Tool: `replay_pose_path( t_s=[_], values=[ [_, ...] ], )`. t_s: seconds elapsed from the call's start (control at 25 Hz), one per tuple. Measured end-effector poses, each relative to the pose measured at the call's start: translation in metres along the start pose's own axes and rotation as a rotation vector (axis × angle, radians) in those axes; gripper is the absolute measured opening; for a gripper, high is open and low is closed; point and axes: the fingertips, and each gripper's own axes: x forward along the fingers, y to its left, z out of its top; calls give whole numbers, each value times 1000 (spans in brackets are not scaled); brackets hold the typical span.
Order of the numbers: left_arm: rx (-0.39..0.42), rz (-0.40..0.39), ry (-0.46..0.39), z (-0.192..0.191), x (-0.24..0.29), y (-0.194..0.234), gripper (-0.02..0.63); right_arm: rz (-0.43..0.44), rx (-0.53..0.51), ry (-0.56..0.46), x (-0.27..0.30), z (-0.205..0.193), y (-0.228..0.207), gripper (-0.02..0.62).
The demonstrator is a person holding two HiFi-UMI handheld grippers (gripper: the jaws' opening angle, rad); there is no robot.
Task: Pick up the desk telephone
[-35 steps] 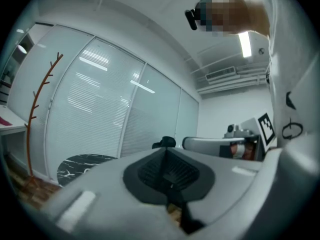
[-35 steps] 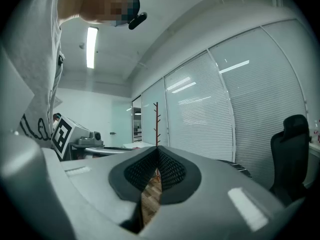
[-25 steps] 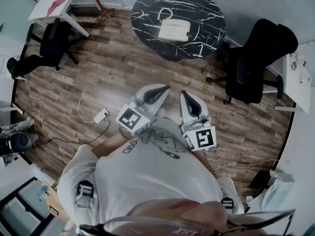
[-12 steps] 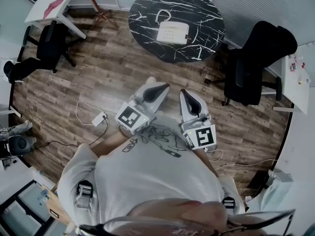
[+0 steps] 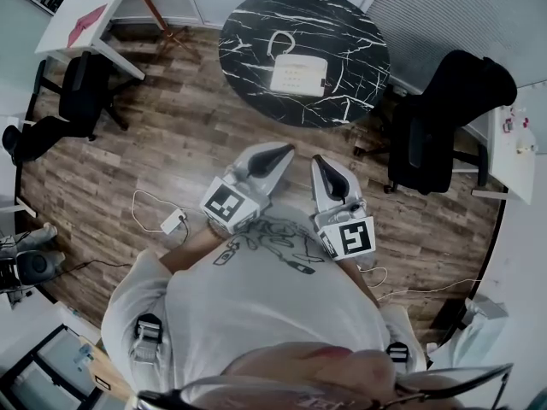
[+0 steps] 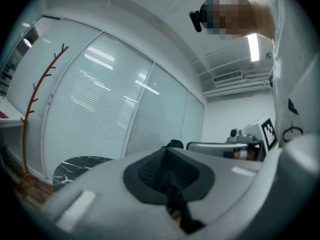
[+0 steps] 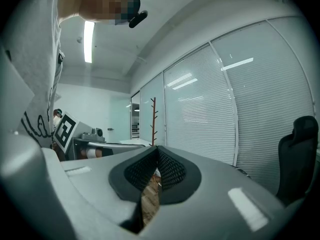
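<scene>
Well short of the goal, you stand on the wood-plank floor (image 5: 171, 143) that fills the middle of the head view, facing the round black marble table (image 5: 248, 24) at top centre. A black office chair (image 5: 444, 118) sits beside the table, at the right of the frame. Your left gripper (image 5: 282, 152) and right gripper (image 5: 318, 162) are held side by side at centre frame, both aimed up-frame toward the table. Each has its jaws pressed fully together with nothing between them; each gripper's own view shows the dark pads meeting on empty air. The white desk telephone (image 5: 297, 73) lies on the tabletop slightly right of its centre, well apart from both grippers, its cord (image 5: 280, 41) looped just above it in the frame. By the look of it, the step in hand is the approach, with nothing grasped yet. The next move calls for closing the gap to the table, then spreading the jaws before you reach for the phone.
</scene>
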Motion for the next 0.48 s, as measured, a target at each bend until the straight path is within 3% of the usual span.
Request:
replay_pose_path(
  t_s=[0.48],
  values=[
    [-26,-14,-1,16,34,102,5,-2,-6,24,106,5,-34,6]
  ],
)
